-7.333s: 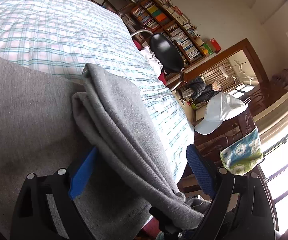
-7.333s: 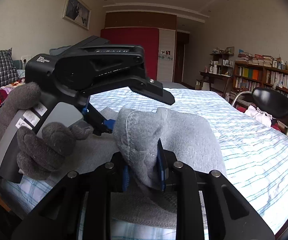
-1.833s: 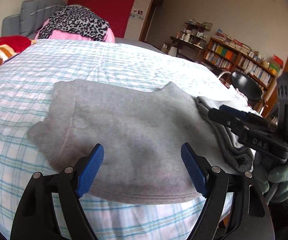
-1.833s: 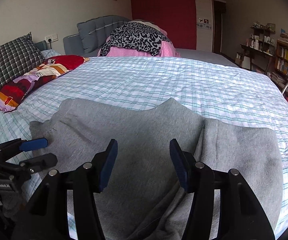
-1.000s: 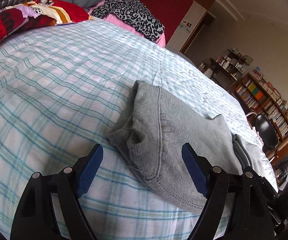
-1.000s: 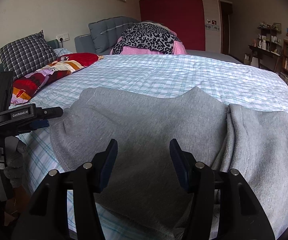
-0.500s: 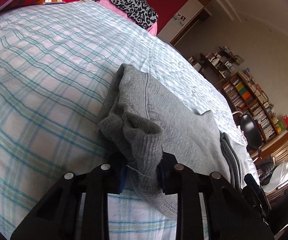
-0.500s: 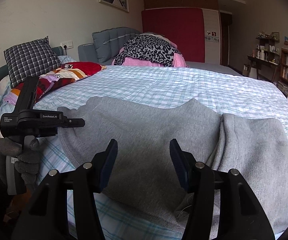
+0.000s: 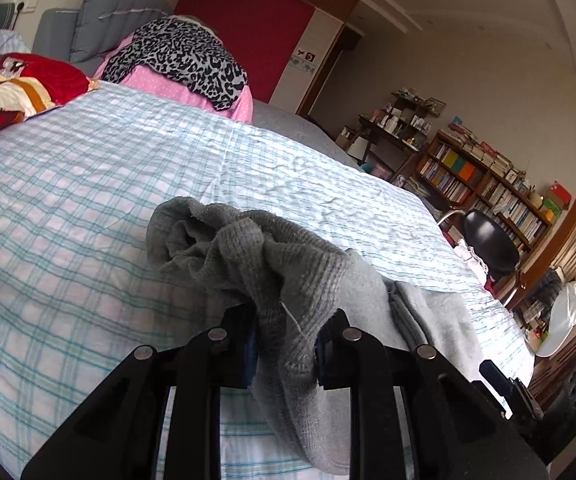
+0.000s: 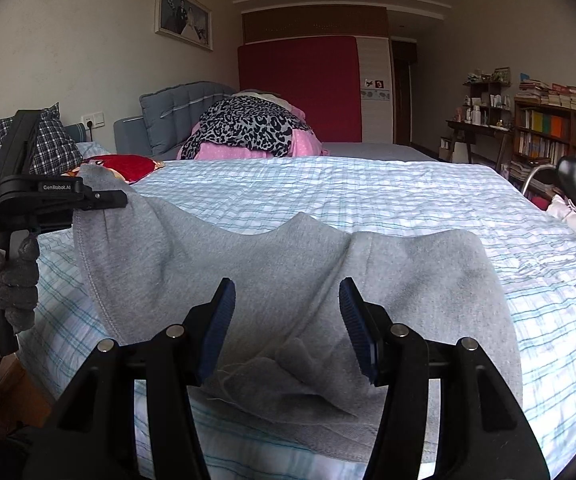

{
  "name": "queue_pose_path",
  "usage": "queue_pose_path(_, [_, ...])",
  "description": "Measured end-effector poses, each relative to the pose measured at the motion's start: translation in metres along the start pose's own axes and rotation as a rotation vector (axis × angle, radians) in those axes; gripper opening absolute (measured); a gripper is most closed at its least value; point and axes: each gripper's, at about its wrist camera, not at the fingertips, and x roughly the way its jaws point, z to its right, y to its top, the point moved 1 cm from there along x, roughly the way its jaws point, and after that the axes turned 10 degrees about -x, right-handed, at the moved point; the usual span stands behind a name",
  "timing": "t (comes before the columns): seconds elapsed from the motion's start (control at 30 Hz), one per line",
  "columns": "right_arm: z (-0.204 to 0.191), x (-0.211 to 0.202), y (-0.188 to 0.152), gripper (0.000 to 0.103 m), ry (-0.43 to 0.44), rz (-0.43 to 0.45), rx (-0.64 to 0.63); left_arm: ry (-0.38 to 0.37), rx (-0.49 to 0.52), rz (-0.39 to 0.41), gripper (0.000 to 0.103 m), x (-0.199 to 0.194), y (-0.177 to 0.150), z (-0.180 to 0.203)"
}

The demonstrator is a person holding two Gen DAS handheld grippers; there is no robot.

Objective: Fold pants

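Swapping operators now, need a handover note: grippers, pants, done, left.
Left gripper: shut on the grey pants, pinching a bunched end and lifting it off the bed.
Right gripper: open, fingers over the near edge of the pants, holding nothing.
Pants: lying across the near side of the bed, with a fold line showing right of centre.
Done: part folded.
Left: probably carry the lifted left end across to the right, lay it flat, release.
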Motion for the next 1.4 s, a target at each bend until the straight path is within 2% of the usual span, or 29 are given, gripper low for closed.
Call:
queue_pose_path(0.17, [0.026, -0.001, -0.023, 0.056, -0.007, -0.049, 0.068, -0.046, 0.115, -0.01, 0.02, 0.009, -0.001, 0.055])
queue_pose_path(0.33, [0.028, -0.001, -0.041, 0.056, 0.147, -0.076, 0.088, -0.081, 0.225, -0.041, 0.019, 0.027, -0.007, 0.11])
queue_pose_path(0.43, [0.021, 0.0, -0.049, 0.056, 0.178, -0.082, 0.051, -0.104, 0.303, -0.055, 0.019, 0.035, -0.018, 0.144])
queue_pose_path(0.67, [0.04, -0.016, -0.055, 0.056, 0.271, -0.031, 0.118, -0.172, 0.5, -0.102, 0.019, 0.055, -0.056, 0.217])
queue_pose_path(0.87, [0.059, -0.045, -0.066, 0.056, 0.346, 0.012, 0.146, -0.209, 0.633, -0.161, 0.019, 0.075, -0.096, 0.263])
queue_pose_path(1.0, [0.081, -0.066, -0.078, 0.056, 0.34, 0.04, 0.184, -0.226, 0.701, -0.191, 0.019, 0.086, -0.124, 0.279])
queue_pose_path(1.07, [0.094, -0.075, -0.085, 0.056, 0.311, 0.046, 0.206, -0.243, 0.735, -0.207, 0.019, 0.09, -0.138, 0.286])
queue_pose_path(1.17, [0.116, -0.085, -0.097, 0.062, 0.254, 0.043, 0.268, -0.256, 0.796, -0.232, 0.019, 0.095, -0.16, 0.291])
queue_pose_path(1.33, [0.146, -0.103, -0.116, 0.062, 0.19, 0.055, 0.361, -0.234, 0.841, -0.296, 0.02, 0.113, -0.185, 0.292])
queue_pose_path(1.4, [0.155, -0.11, -0.122, 0.062, 0.161, 0.055, 0.378, -0.226, 0.842, -0.32, 0.025, 0.119, -0.193, 0.289])
